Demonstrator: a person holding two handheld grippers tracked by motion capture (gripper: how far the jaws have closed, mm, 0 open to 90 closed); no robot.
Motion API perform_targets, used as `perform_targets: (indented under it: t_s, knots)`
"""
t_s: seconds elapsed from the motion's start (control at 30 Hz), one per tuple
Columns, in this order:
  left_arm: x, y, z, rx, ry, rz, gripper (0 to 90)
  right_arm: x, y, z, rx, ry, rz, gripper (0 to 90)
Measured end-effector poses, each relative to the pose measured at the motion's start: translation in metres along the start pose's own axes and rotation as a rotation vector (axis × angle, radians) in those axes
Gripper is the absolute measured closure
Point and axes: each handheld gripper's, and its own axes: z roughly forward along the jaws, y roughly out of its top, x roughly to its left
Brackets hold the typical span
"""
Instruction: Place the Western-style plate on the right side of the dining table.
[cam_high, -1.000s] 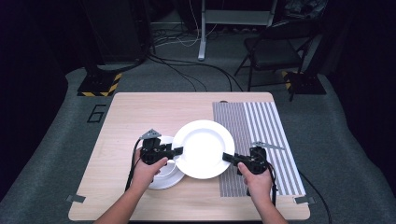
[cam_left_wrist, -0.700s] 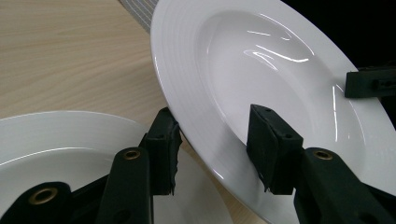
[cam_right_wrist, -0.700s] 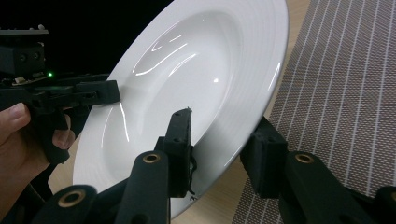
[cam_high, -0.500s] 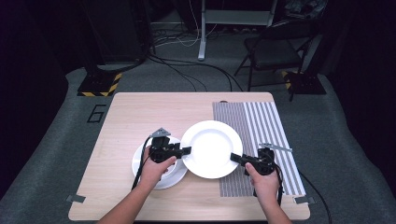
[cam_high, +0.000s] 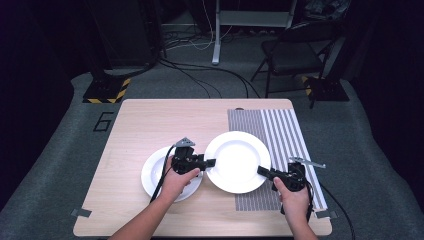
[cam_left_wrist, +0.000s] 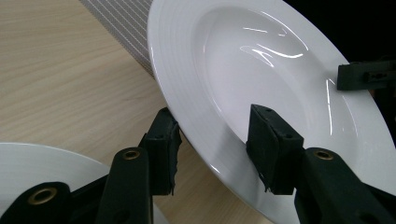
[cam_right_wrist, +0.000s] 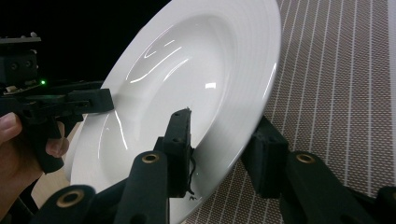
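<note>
A white deep plate (cam_high: 237, 161) hangs tilted just above the table, carried between both grippers. My left gripper (cam_high: 211, 162) is shut on the plate's left rim, one jaw over it and one under it; in the left gripper view the left gripper (cam_left_wrist: 215, 140) pinches the plate (cam_left_wrist: 261, 60). My right gripper (cam_high: 261, 171) is shut on the lower right rim; in the right gripper view the right gripper (cam_right_wrist: 223, 140) clamps the plate (cam_right_wrist: 187, 70). A second white plate (cam_high: 155, 172) lies flat on the wood under the left hand.
A grey striped placemat (cam_high: 285, 125) covers the right part of the wooden table (cam_high: 150, 125), and the held plate partly overhangs it. Beyond the table's far edge stand a dark chair (cam_high: 290, 55), floor cables and a yellow-black striped base (cam_high: 105, 90).
Both hands have carried the plate to the right, off the second plate and toward the striped placemat. The second plate now shows more on the left.
</note>
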Motion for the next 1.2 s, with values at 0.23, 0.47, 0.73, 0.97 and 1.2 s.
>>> perform_targets:
  t_s: [0.23,0.47,0.73,0.97,1.2]
  knots:
    - [-0.007,0.001,0.010,0.013,-0.017,0.010,54.2,-0.006,-0.003,-0.010,-0.005,-0.021,0.015,62.7]
    - [-0.014,0.005,0.020,0.024,-0.032,0.030,54.2,-0.016,-0.009,-0.020,-0.018,-0.038,0.024,62.3]
    - [-0.023,0.008,0.030,0.035,-0.051,0.038,54.2,-0.019,-0.011,-0.034,-0.036,-0.053,0.029,62.0]
    - [-0.029,0.008,0.039,0.042,-0.071,0.047,54.3,-0.022,-0.015,-0.044,-0.036,-0.081,0.037,61.9]
    - [-0.035,0.009,0.048,0.055,-0.082,0.066,54.4,-0.026,-0.020,-0.052,-0.043,-0.102,0.051,61.9]
